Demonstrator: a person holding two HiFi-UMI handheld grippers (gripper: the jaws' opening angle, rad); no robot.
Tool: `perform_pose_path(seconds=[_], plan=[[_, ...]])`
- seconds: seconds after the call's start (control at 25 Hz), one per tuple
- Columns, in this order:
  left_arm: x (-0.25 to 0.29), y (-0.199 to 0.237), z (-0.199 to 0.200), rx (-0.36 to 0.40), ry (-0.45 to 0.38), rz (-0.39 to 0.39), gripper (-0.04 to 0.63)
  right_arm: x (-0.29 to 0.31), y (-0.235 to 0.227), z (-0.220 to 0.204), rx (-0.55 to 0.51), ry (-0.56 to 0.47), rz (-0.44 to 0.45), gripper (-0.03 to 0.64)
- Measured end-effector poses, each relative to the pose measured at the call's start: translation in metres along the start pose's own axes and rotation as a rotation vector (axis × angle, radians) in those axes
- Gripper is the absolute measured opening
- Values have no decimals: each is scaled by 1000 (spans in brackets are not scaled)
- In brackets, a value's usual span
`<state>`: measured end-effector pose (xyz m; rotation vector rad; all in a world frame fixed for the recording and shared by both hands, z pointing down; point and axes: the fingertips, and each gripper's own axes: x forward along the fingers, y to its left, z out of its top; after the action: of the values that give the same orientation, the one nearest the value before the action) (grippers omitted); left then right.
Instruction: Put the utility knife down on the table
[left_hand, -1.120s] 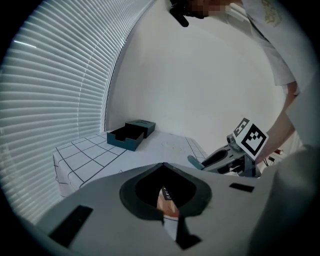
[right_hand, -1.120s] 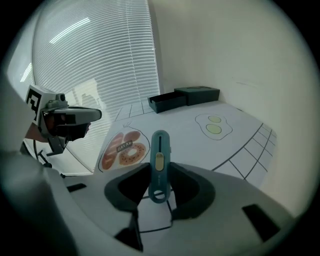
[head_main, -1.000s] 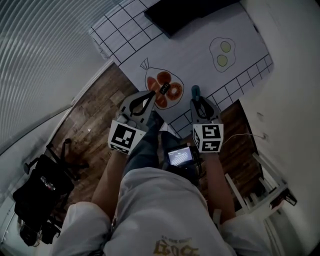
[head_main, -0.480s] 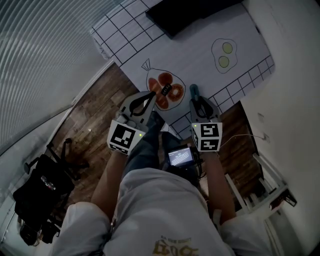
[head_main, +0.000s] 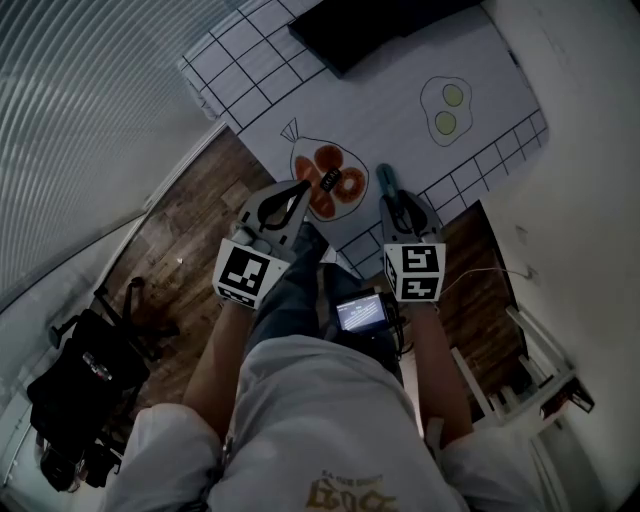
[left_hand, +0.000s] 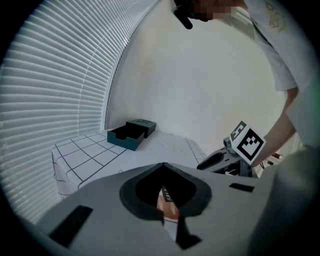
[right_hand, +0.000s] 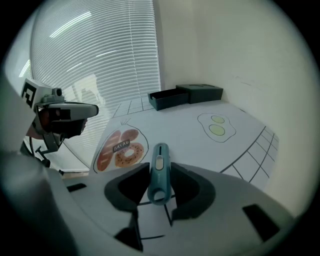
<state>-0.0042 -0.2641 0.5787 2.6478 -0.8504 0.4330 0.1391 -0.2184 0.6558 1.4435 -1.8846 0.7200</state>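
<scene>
Teal utility knife (right_hand: 159, 159) is pinched by its sides between the jaws of the right gripper (right_hand: 159, 172). The jaws stand fairly wide around the handle. Its front end points out over the near edge of the table (right_hand: 210, 150), apparently not yet resting on it. Step in hand: pre-placement hold. The next move calls for lowering the knife flat, then spreading the jaws.

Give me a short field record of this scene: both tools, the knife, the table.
right tool: tilted down toward the table, jaws against the sides of the knife
utility knife: teal, in the right tool, front end out over the table, not yet set down
left tool: jaws together, empty
table: white gridded cover with a bread drawing and an egg drawing
box: dark, open, at the far end
</scene>
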Motion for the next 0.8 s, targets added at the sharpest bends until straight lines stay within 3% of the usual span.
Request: perform_pose_path(seconds=[0.48,0.8], plan=[[1,-10,29,34,-43,-4,8,-23,-12,21,42,-89,-10,147],[-9,-22,59,58,-87,5,8,-68,-20,37,17,-194,-49,9]])
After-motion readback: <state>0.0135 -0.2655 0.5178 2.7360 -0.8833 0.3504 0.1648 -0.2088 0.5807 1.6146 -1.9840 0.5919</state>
